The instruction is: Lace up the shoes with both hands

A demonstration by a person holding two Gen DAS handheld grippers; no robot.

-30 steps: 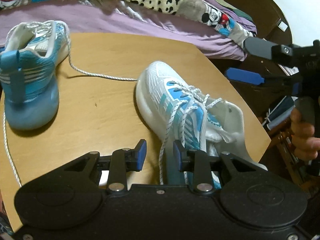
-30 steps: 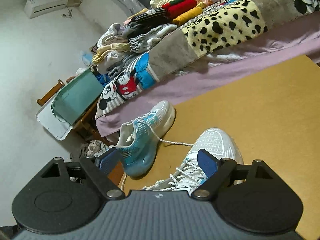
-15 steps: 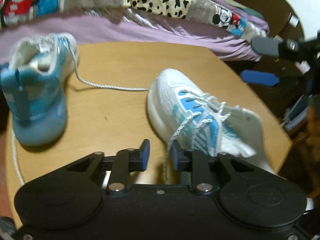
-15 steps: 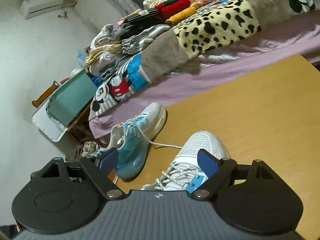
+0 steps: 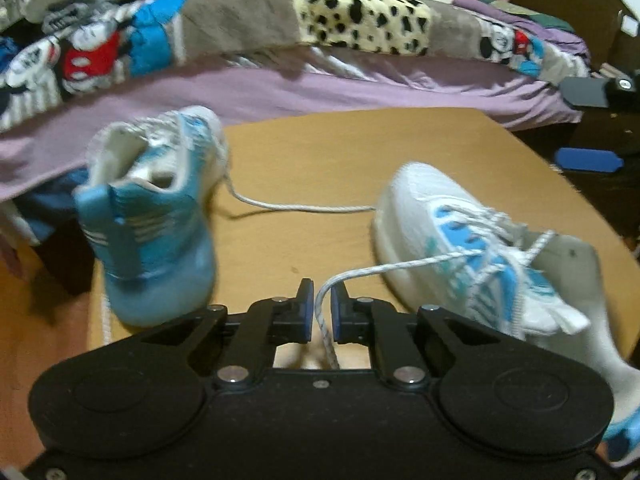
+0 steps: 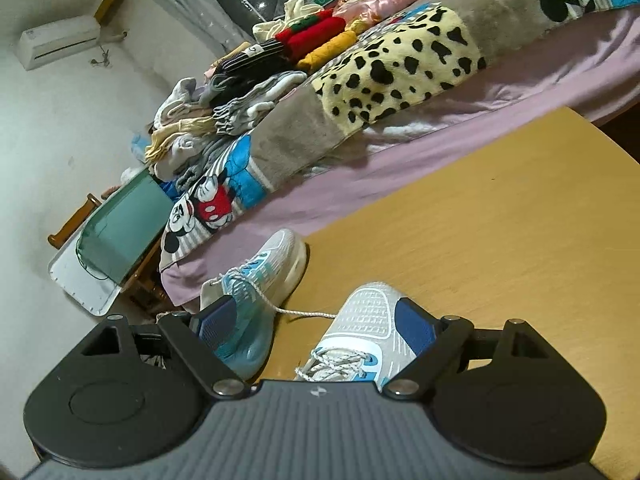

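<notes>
Shoes: two white-and-blue trainers on a tan wooden table (image 5: 320, 168), both blurred in the left wrist view. Left gripper (image 5: 320, 312) has its jaws nearly together and they have just been closing; a white speckled lace (image 5: 400, 266) runs down between the blue pads. A sliver of gap shows either side of the cord, so whether the pads press it yet is hard to make out. Lace's lower end passes behind the gripper body, hidden. From the pads the lace rises right to the near shoe (image 5: 460, 248), lying tilted by the table's right edge, its heel cut off by the gripper body. Right gripper (image 6: 312, 324) stands wide apart with nothing between its pads; the near shoe's toe (image 6: 368, 316) lies beyond and below them, its rear half hidden under the gripper. Far shoe (image 5: 152, 216) stands heel toward the left camera near the table's left edge; a loose lace (image 5: 300, 208) trails from it across the wood toward the near shoe's toe. Behind the table, a bed (image 6: 440, 152) with purple sheet and patchwork blanket.
</notes>
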